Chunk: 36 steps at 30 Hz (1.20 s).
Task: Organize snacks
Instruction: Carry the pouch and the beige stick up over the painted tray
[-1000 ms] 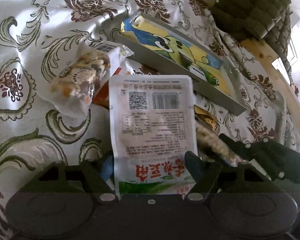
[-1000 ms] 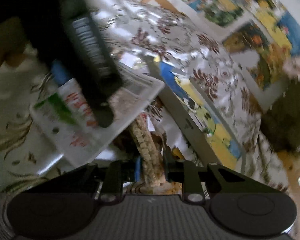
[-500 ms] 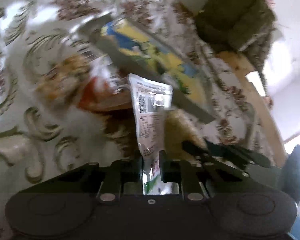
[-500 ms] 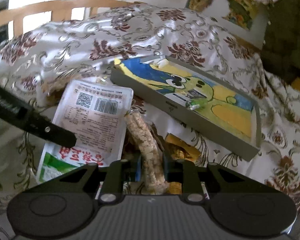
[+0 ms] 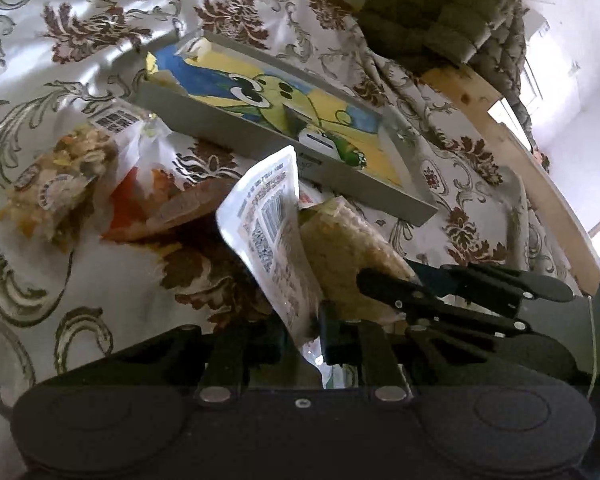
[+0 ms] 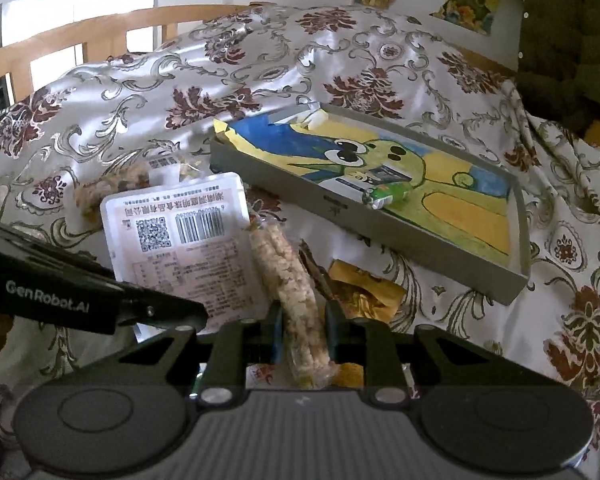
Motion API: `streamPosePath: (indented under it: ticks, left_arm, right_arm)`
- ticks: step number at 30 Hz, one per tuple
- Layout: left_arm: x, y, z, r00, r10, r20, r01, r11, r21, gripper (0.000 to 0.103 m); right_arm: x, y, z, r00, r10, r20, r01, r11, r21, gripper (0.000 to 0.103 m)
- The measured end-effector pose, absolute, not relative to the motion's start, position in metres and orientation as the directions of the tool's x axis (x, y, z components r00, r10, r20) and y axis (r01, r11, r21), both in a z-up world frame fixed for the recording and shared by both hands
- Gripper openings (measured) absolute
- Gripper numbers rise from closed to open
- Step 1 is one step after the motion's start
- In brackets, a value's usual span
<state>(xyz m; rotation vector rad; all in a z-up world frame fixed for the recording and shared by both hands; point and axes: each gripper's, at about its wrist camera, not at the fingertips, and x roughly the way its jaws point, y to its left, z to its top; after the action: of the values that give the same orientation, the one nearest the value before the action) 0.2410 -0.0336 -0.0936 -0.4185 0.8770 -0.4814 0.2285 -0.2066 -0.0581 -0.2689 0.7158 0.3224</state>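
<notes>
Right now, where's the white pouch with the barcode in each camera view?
Left wrist: white pouch at centre, edge-on, pinched by the left gripper.
Right wrist: white pouch left of centre, back facing the camera.
Shared landmark: the grey tray with the frog drawing, beyond the pouch.

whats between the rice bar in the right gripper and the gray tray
In the right wrist view, a crumpled yellow wrapper lies on the cloth between the rice bar and the gray tray.

Pouch [image 6: 184, 248] left of rice bar [image 6: 288, 276]; tray [image 6: 420, 240] behind.
</notes>
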Motion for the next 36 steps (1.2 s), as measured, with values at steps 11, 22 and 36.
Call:
streamPosePath:
  ticks: [11,22,36]
  left_arm:
    - [0.207,-0.007,-0.056,0.639,-0.488,-0.595,0.115,0.825,-0.553,0.009]
    - [0.189,0.013,-0.028,0.751,-0.438,-0.493,0.081,0.803,-0.590,0.008]
    - [0.281,-0.028,0.010,0.796,-0.389,-0.464,0.157,0.873,-0.462,0.009]
  right_arm:
    - [0.189,-0.199,-0.036,0.739,0.247,-0.627,-0.443,0.879,-0.176,0.020]
    - [0.173,-0.199,-0.013,0.807,0.304,-0.505,-0.448,0.874,-0.189,0.019]
    - [0.230,-0.249,-0.002,0.937,0.110,-0.333,-0.170,0.973,-0.157,0.019]
